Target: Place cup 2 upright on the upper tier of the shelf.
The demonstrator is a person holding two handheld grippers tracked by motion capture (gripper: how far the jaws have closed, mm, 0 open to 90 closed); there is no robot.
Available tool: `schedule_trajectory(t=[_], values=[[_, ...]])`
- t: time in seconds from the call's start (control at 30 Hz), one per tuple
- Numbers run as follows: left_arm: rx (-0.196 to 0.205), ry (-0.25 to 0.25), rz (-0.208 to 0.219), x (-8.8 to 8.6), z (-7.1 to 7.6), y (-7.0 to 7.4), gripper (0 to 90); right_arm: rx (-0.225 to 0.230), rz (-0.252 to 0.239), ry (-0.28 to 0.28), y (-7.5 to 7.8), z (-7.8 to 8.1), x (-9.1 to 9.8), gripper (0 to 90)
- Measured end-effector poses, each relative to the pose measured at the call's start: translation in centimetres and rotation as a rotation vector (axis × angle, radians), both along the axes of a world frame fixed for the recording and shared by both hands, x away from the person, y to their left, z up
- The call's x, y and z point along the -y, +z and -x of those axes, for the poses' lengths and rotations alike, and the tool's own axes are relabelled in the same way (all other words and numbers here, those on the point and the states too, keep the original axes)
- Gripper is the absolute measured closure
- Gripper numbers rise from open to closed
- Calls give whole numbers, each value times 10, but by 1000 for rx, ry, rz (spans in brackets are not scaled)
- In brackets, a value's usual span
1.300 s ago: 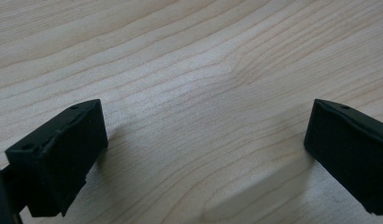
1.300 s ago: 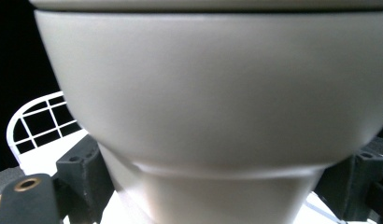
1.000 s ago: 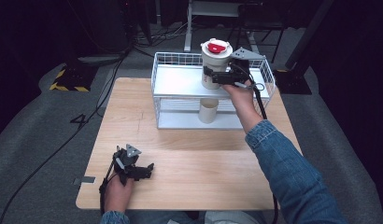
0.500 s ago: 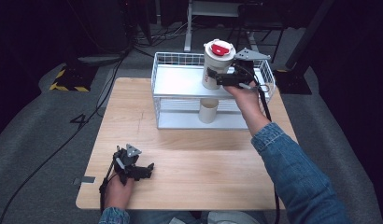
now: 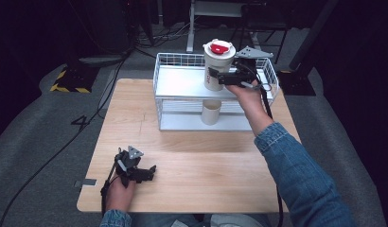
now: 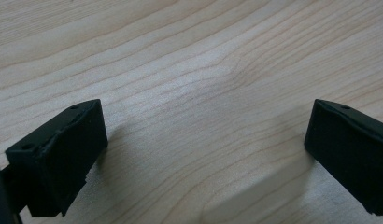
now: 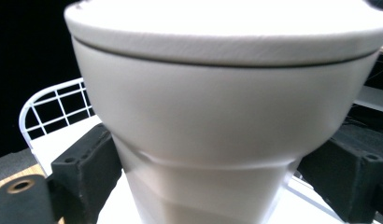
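**Colleague:** Where was the cup when you looked?

**Me:** The white cup with the red-marked lid (image 5: 218,66) stood upright on the top shelf of the white wire rack (image 5: 169,75), at the far side of the worktop (image 5: 192,156). My right tongs (image 5: 216,75) were level with its lower half, coming in from the right.

**Colleague:** Were they gripping it?

**Me:** In the right gripper view the cup (image 7: 217,121) sat between the two black jaws. The jaws had just been opening, yet the left pad looked to be against the wall, where a slight crease showed in the paper. The right pad sat close by the other side; I could not tell for certain whether it touched. I read it as a loosening hold on the cup.

**Colleague:** And the left hand?

**Me:** My left tongs (image 5: 152,171) lay low on the near left part of the worktop, well apart from the rack. In the left gripper view the jaws stood wide, with bare wood grain (image 6: 203,93) between them and nothing held.

**Colleague:** Anything else on the rack?

**Me:** A second, plain paper cup (image 5: 211,112) stood on the lower shelf, roughly beneath the lidded one.
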State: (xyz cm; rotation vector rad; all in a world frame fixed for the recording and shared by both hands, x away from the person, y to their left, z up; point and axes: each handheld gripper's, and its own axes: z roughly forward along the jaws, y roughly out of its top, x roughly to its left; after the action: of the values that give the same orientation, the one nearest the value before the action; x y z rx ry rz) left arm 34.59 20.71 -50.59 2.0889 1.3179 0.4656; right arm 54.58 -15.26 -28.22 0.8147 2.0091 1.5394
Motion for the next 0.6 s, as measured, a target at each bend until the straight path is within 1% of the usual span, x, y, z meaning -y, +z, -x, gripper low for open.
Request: schedule_trajectory(t=[0.1,0.13,0.17,0.27,0.33,0.4,0.6], values=[[0,0,0,0,0,0,0,-3,7,2,1,0,0,100],[0,0,0,0,0,0,0,1,12,3,2,0,0,81],[0,0,0,0,0,0,0,-6,12,1,2,1,0,66],[0,0,1,0,0,0,0,-9,12,-7,4,3,3,28],[0,0,0,0,0,0,0,-10,14,-3,6,6,6,21],[0,0,0,0,0,0,0,-4,27,-2,9,10,10,16],[0,0,0,0,0,0,0,-3,33,10,15,29,27,11]])
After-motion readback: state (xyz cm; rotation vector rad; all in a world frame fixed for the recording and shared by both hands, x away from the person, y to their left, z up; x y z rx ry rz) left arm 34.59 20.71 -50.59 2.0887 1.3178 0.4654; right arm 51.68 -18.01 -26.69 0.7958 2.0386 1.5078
